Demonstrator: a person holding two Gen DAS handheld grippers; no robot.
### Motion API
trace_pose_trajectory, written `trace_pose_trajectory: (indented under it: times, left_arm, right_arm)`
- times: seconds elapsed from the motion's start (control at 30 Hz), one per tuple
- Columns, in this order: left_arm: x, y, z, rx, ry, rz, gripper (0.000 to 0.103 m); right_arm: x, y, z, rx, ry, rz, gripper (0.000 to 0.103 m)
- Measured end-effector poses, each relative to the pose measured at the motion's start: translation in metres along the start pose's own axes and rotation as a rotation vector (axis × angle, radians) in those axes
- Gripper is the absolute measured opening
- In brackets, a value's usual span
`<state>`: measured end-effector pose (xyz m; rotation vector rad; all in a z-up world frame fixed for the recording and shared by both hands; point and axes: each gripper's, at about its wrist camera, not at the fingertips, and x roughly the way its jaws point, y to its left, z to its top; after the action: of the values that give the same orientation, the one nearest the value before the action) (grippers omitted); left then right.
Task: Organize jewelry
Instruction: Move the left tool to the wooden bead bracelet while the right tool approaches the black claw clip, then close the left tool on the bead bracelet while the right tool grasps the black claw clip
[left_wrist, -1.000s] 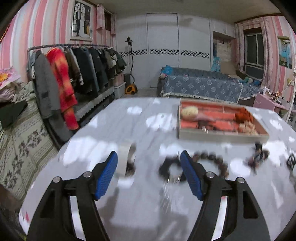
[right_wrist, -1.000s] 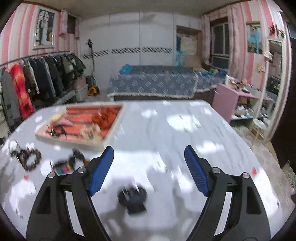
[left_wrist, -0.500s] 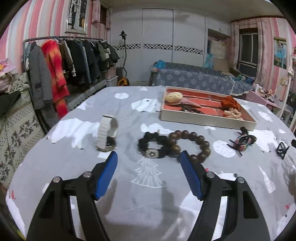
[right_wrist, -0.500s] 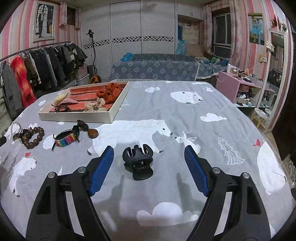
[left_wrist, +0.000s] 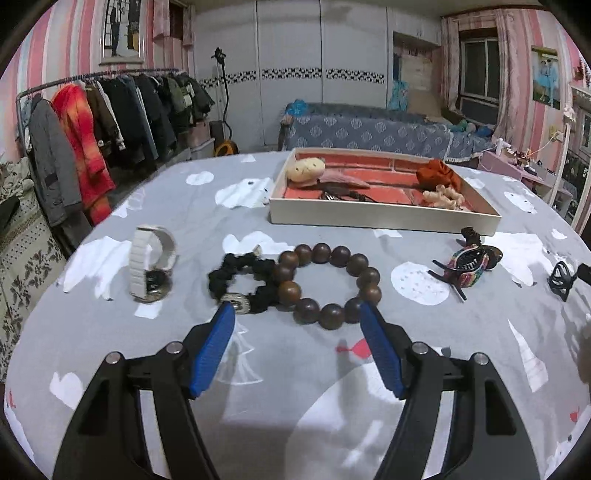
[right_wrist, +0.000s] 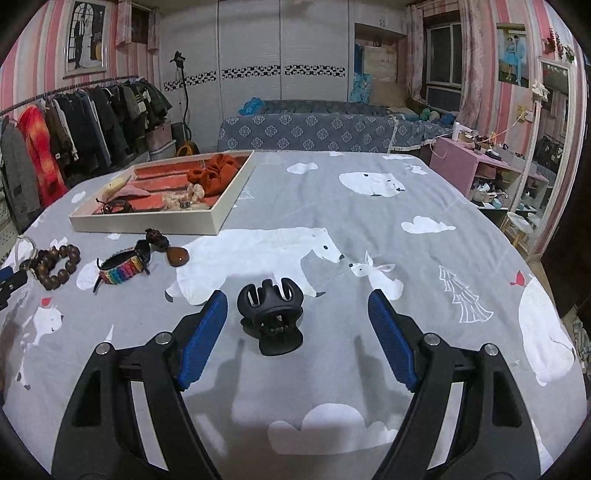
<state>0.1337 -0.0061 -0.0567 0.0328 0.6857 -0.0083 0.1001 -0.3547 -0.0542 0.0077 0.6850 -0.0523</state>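
Observation:
My left gripper (left_wrist: 297, 315) is open just in front of a brown wooden bead bracelet (left_wrist: 327, 284) and a black scrunchie with a silver buckle (left_wrist: 240, 282), which lie touching on the grey cloth. A white watch (left_wrist: 151, 264) stands to their left. A rainbow hair clip (left_wrist: 467, 264) lies to the right. My right gripper (right_wrist: 297, 310) is open around a black claw clip (right_wrist: 271, 317), which sits nearer the left finger, untouched. The cream jewelry tray (left_wrist: 384, 218) with a red lining holds an orange scrunchie (left_wrist: 437, 175) and other pieces.
The table is covered by a grey polar-bear cloth (right_wrist: 369, 229). A brown pendant (right_wrist: 177, 254) lies near the tray's corner. A clothes rack (left_wrist: 92, 122) stands left of the table, a bed (right_wrist: 306, 129) behind it, and a pink cabinet (right_wrist: 476, 166) to the right.
The left gripper has moved forward and down toward the bead bracelet and scrunchie, which now look larger and closer. The right gripper has dropped lower over the black claw clip, then held still.

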Motion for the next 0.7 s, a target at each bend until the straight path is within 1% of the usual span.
trace_pose_trajectory:
  times: [0.13,0.27,0.37,0.47,0.57,0.63,0.7]
  left_arm:
    - [0.015,-0.009,0.005,0.010,0.030,0.004,0.069]
    - [0.029,-0.011,0.012,-0.023,0.074,-0.010,0.068]
    - [0.044,-0.013,0.014,-0.041,0.130,-0.033,0.060]
    - [0.057,-0.015,0.014,-0.058,0.183,-0.059,0.058]
    - [0.062,-0.019,0.012,-0.053,0.208,-0.073,0.056]
    - [0.063,-0.020,0.012,-0.046,0.207,-0.081,0.056]
    - [0.066,-0.021,0.013,-0.048,0.211,-0.091,0.055]
  right_arm:
    - [0.003,-0.001,0.002,0.002,0.006,-0.009,0.078]
    - [0.011,-0.002,0.003,0.011,0.031,-0.011,0.077]
    - [0.017,-0.001,0.005,0.013,0.047,-0.016,0.077]
    - [0.026,0.002,0.008,0.014,0.071,-0.002,0.077]
    - [0.034,0.006,0.008,-0.001,0.100,0.007,0.077]
    - [0.040,0.008,0.007,-0.008,0.126,0.015,0.077]
    - [0.046,0.007,0.008,-0.004,0.153,0.026,0.073]
